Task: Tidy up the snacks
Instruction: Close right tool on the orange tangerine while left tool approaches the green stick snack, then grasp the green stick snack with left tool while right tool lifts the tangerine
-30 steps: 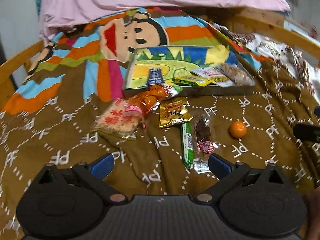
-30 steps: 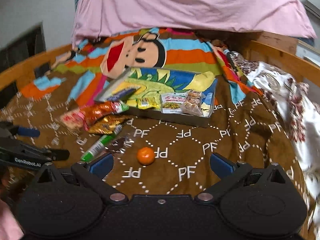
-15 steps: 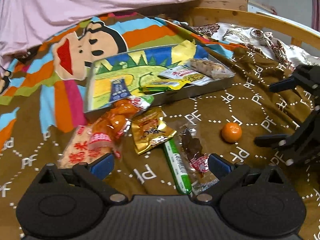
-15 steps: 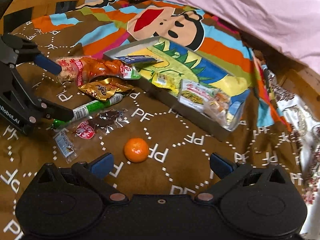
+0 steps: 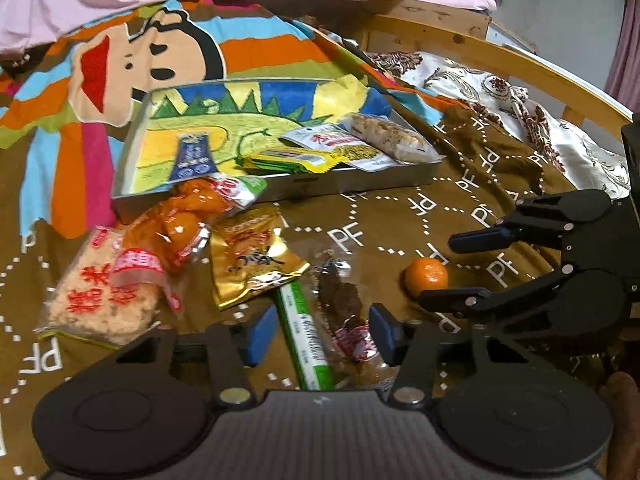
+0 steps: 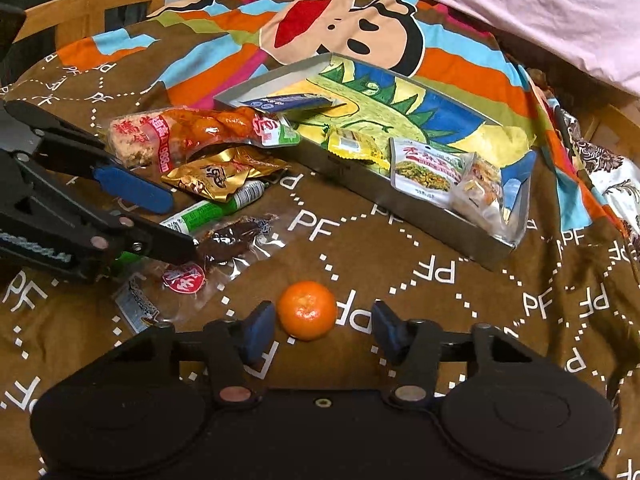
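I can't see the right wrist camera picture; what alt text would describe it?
The right gripper, jaws just narrowed and not yet touching, straddles a small orange on a brown blanket. To its left the left gripper reaches over a green stick pack and a clear wrapped snack. Behind lies a metal tray holding packets.

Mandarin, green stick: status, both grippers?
Right gripper jaws just closing around mandarin, no contact yet. Left gripper jaws just closing, green stick and dark packet between, unpinched. Packet crowds stick.

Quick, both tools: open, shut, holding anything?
Left tool: closing around green stick, not gripping.
Right tool: closing around orange, not gripping.
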`<state>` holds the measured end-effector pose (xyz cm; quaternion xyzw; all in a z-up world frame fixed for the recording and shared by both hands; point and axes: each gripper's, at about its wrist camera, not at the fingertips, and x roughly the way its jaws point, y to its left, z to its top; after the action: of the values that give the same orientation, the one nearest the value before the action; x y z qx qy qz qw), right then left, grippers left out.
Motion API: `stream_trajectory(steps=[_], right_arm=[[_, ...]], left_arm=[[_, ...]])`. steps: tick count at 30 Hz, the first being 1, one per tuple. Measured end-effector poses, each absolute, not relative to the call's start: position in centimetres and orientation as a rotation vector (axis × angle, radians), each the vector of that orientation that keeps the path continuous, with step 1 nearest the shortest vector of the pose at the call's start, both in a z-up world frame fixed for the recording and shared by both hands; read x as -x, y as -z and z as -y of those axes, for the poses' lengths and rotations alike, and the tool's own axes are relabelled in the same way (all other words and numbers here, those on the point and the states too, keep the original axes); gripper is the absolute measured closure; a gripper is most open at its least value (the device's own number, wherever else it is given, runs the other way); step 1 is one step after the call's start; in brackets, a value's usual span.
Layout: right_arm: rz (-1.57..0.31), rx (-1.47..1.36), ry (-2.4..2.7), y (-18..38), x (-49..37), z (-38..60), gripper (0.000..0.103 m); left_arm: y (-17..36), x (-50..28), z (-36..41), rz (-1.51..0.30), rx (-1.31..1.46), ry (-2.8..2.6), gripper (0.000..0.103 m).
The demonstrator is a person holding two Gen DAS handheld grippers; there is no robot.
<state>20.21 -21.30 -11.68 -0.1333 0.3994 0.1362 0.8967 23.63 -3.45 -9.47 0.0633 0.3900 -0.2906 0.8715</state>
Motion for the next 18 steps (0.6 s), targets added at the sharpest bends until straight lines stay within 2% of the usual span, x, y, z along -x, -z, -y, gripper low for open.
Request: stream_trajectory(steps=[7,9,13,18], right_arm=[[-0.846,0.239,-0.288,12.5,-20.9,20.9,0.057],[-0.849,0.231,-0.285,12.6,-21.0,20.8,0.058],[-0.864,0.191,-0.274,12.8,-21.2,20.7,0.066],[-0.847,0.190,-0.271,12.3,-20.9,20.7,0.067]], left_arm=[[10.5,-25.0,2.8,-0.887,-0.059,0.554,0.067],[10.9,-25.6,2.4,-0.909,-0.028,0.531,0.076],[11.6,-26.7,2.5,-0.946,0.029,0.512,0.077],[11.8,-27.2,2.5,-0.978,0.076,0.487,0.083]])
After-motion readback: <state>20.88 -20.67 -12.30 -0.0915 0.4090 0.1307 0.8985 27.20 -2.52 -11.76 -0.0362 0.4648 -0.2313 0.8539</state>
